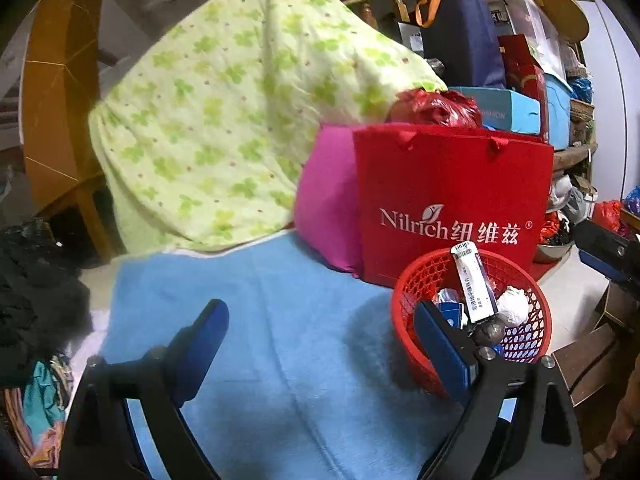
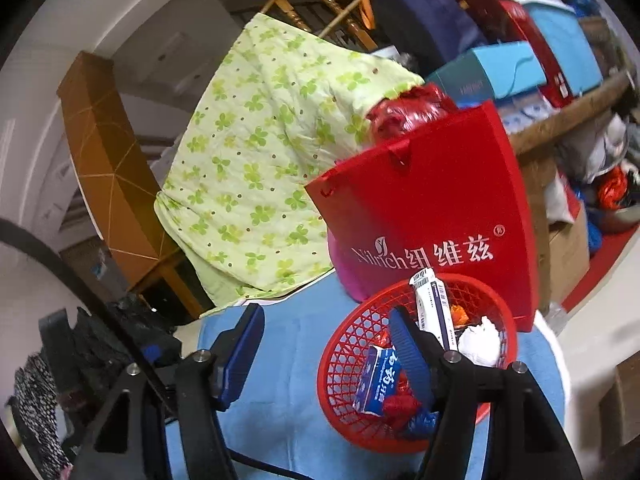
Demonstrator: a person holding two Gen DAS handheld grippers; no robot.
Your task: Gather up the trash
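Black gripper arms with blue pads are filling the bottom of both views. From the left wrist, the left gripper (image 1: 320, 328) is standing released, its two fingers spread wide with nothing between them but the blue towel (image 1: 256, 320) lying beneath. One blue finger (image 1: 204, 332) is showing at about seven o'clock, the other at about four o'clock, overlapping the near rim of the red mesh basket (image 1: 532, 344).

That basket is sitting on the towel at roughly four o'clock in this view, just in front of a red paper bag (image 1: 452, 200) printed with white lettering. Trash is lying inside it: a long white box (image 1: 474, 284) leaning upright, a crumpled white paper ball (image 1: 514, 306) at its right, and a dark ball near the front rim.

From the right wrist, the right gripper (image 2: 324, 332) is likewise standing unclenched and empty, its fingers parted over the towel (image 2: 288, 360). The basket (image 2: 344, 360) is lying at about five o'clock here, holding the long white box (image 2: 432, 312), the paper ball (image 2: 480, 340), a small blue-and-white box (image 2: 378, 380) and red wrappers.

Behind, at about eleven o'clock, a green clover-print quilt (image 2: 256, 160) is draping over a wooden chair, and a magenta cushion (image 1: 328, 208) is leaning beside the red bag.
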